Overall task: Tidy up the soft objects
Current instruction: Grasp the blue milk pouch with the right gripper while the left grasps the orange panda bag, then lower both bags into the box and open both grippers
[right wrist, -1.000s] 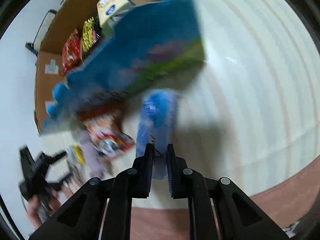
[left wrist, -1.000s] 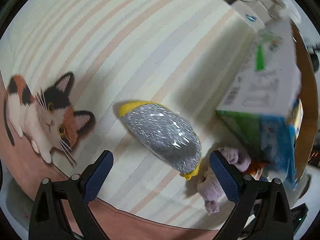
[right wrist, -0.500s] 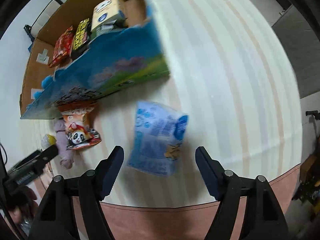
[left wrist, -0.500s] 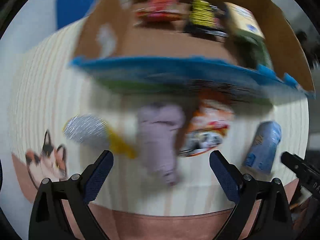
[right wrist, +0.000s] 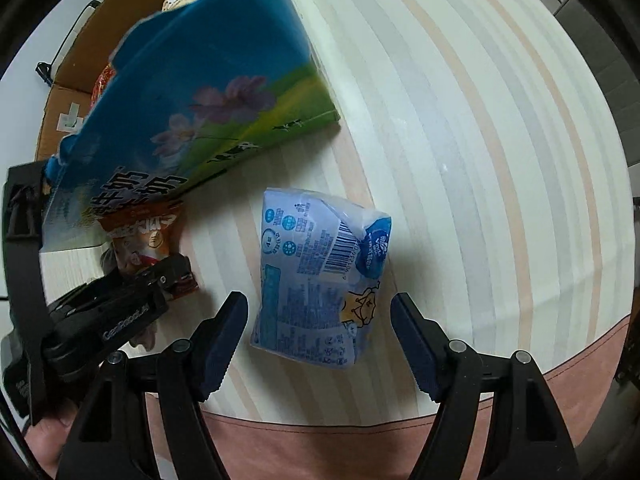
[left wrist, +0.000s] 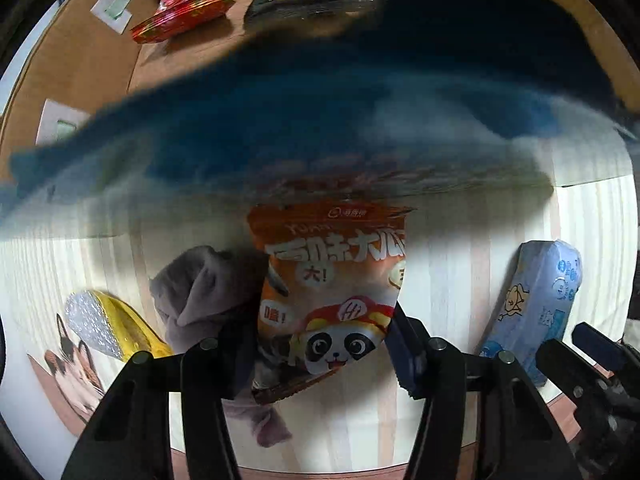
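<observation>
Low in the frame, the left gripper [left wrist: 324, 354] straddles the orange panda snack bag [left wrist: 330, 292], jaws not yet pinching, ready to lift it. The right gripper [right wrist: 320, 340] gapes around the blue tissue pack [right wrist: 316, 276], positioned to grab.

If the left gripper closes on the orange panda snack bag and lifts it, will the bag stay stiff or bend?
The orange panda snack bag looks puffed and creased, so it will probably dent and flex. Its glossy film may slip between the left gripper fingers. It seems light, mostly air. It overlaps the grey plush, which might shift.
</observation>
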### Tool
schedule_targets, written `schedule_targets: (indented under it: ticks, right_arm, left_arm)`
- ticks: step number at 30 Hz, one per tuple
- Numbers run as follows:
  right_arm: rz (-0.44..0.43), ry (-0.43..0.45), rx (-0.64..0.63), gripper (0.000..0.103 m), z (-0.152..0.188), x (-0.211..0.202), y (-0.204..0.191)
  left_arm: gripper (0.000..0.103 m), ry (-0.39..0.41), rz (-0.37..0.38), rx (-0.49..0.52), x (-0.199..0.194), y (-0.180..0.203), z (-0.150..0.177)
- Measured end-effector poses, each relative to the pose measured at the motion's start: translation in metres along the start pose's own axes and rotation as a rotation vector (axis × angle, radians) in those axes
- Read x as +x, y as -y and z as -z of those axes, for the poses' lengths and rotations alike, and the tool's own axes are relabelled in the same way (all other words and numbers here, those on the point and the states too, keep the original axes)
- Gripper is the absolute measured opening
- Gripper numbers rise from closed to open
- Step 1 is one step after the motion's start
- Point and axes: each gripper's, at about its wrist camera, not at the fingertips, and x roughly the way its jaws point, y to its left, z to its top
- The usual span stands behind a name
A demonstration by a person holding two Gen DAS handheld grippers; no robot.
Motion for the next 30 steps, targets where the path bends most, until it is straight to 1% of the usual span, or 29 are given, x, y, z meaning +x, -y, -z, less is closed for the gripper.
schedule_targets:
  ticks: [2,5,7,8,9,13,16,17,19,20,21,22,23,24,27,30]
  right_arm:
    - [0.0,-0.007,-0.003,0.076,-0.001,0.003,0.001]
    - [0.013,-0.026,-0.014,0.076,-0.005,0.013,-0.004]
    - [0.028,-0.041,-0.03,0.075,-0.006,0.02,-0.009]
    - [0.042,-0.048,-0.038,0.073,-0.006,0.023,-0.011]
    - [0.063,-0.053,-0.048,0.064,-0.005,0.027,-0.013]
    - [0.11,-0.057,-0.086,0.054,0.0,0.031,-0.018]
    - [0.137,-0.063,-0.117,0.049,0.006,0.029,-0.019]
    - [0.145,-0.065,-0.127,0.048,0.008,0.029,-0.019]
    - [0.15,-0.066,-0.141,0.042,0.013,0.027,-0.019]
    - [0.149,-0.066,-0.147,0.042,0.016,0.027,-0.021]
    - [0.142,-0.064,-0.157,0.041,0.019,0.024,-0.022]
    - [0.136,-0.062,-0.163,0.041,0.023,0.021,-0.025]
    - [0.123,-0.059,-0.172,0.041,0.026,0.015,-0.027]
    - [0.107,-0.054,-0.183,0.041,0.03,0.008,-0.031]
    - [0.045,-0.035,-0.217,0.041,0.04,-0.021,-0.04]
    - [-0.016,0.002,-0.263,0.041,0.047,-0.058,-0.055]
  left_arm:
    - [0.053,-0.022,0.042,-0.03,-0.001,-0.005,0.0]
    - [0.053,-0.058,0.094,-0.091,-0.002,-0.015,0.022]
    - [0.053,-0.084,0.116,-0.112,-0.001,-0.018,0.038]
    - [0.053,-0.101,0.126,-0.121,0.0,-0.018,0.048]
    - [0.053,-0.11,0.133,-0.129,0.002,-0.019,0.053]
    - [0.053,-0.143,0.162,-0.167,0.016,-0.02,0.068]
    - [0.053,-0.11,0.149,-0.154,0.012,-0.017,0.067]
    - [0.052,-0.103,0.152,-0.157,0.011,-0.015,0.064]
    - [0.052,-0.103,0.17,-0.164,0.009,-0.013,0.057]
    - [0.051,-0.1,0.181,-0.172,0.002,-0.018,0.055]
    - [0.051,-0.091,0.189,-0.179,-0.008,-0.031,0.048]
    - [0.051,-0.079,0.194,-0.181,-0.013,-0.034,0.051]
    - [0.051,-0.062,0.208,-0.183,-0.024,-0.034,0.053]
    - [0.051,-0.049,0.224,-0.182,-0.039,-0.04,0.041]
    - [0.051,0.006,0.26,-0.157,-0.078,-0.046,0.044]
    - [0.051,0.058,0.296,-0.146,-0.113,-0.053,0.04]
